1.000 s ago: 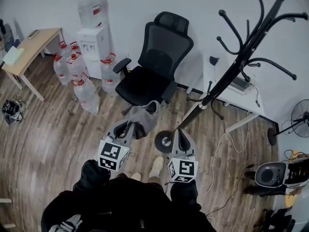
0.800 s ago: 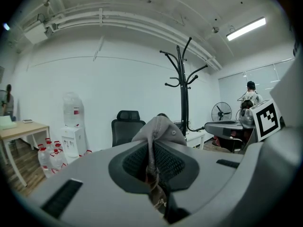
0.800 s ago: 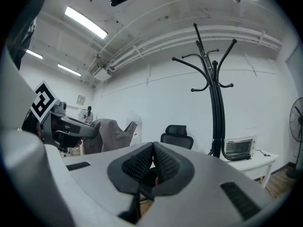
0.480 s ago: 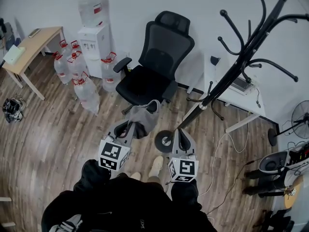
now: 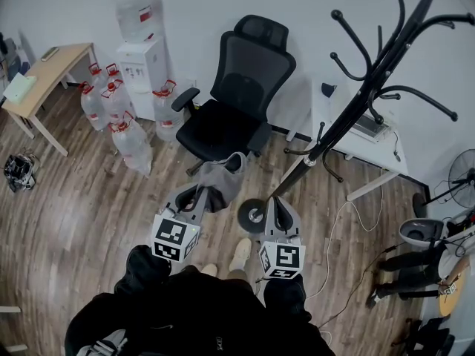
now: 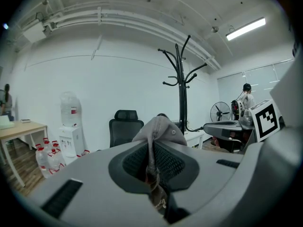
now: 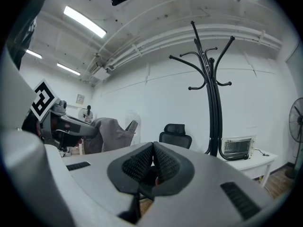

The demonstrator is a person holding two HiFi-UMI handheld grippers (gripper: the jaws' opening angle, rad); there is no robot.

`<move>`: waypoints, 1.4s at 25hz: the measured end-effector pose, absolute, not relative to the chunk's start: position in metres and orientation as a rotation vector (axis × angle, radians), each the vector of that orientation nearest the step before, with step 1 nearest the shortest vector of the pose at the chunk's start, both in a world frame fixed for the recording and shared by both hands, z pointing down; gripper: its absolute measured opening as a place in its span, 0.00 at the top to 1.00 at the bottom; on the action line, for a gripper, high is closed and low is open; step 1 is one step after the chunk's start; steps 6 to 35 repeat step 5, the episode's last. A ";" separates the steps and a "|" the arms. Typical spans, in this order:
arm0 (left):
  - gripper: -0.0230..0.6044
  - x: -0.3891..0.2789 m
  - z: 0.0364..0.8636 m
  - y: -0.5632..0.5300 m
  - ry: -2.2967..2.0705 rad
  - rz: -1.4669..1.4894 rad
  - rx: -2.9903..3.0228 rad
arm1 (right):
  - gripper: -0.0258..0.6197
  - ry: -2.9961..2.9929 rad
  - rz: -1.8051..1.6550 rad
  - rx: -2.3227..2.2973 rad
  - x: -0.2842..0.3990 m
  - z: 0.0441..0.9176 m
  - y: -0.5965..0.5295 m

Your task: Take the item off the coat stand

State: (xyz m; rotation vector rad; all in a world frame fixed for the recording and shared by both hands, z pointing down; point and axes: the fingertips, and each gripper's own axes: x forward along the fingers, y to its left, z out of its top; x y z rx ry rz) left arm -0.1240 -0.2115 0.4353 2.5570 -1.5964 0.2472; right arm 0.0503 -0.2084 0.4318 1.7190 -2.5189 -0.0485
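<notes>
A grey fabric item [image 5: 226, 175] hangs off my left gripper [image 5: 198, 192], clear of the stand. In the left gripper view the jaws [image 6: 152, 144] are shut on a pinched fold of that grey item [image 6: 160, 126]. The black coat stand [image 5: 349, 113] rises to the right, its round base [image 5: 253, 216] on the floor between my two grippers and its hooks bare. My right gripper [image 5: 273, 202] hovers just right of the base. Its jaws [image 7: 152, 151] are shut with nothing between them. From the right gripper view, the grey item [image 7: 110, 135] shows at the left and the coat stand [image 7: 212, 103] ahead.
A black office chair [image 5: 237, 87] stands behind the grey item. Left of it are a water dispenser [image 5: 145, 58], several water bottles [image 5: 122, 117] and a wooden desk [image 5: 44, 69]. A white table [image 5: 375, 154], a fan [image 5: 462, 188] and floor cables [image 5: 349, 228] lie right.
Both grippers and the grey item stay where they were. The head view has shifted slightly, and things at the far right edge of the room have moved.
</notes>
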 end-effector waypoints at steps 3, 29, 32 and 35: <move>0.90 -0.123 0.436 -0.212 -1.591 0.248 2.559 | 0.94 -2.518 -0.048 1.719 0.051 0.432 -0.208; 0.90 -0.121 0.437 -0.212 -1.588 0.250 2.560 | 0.94 -2.518 -0.048 1.722 0.051 0.432 -0.209; 0.90 -0.121 0.437 -0.212 -1.588 0.250 2.560 | 0.94 -2.518 -0.048 1.722 0.051 0.432 -0.209; 0.90 -0.121 0.437 -0.212 -1.588 0.250 2.560 | 0.94 -2.518 -0.048 1.722 0.051 0.432 -0.209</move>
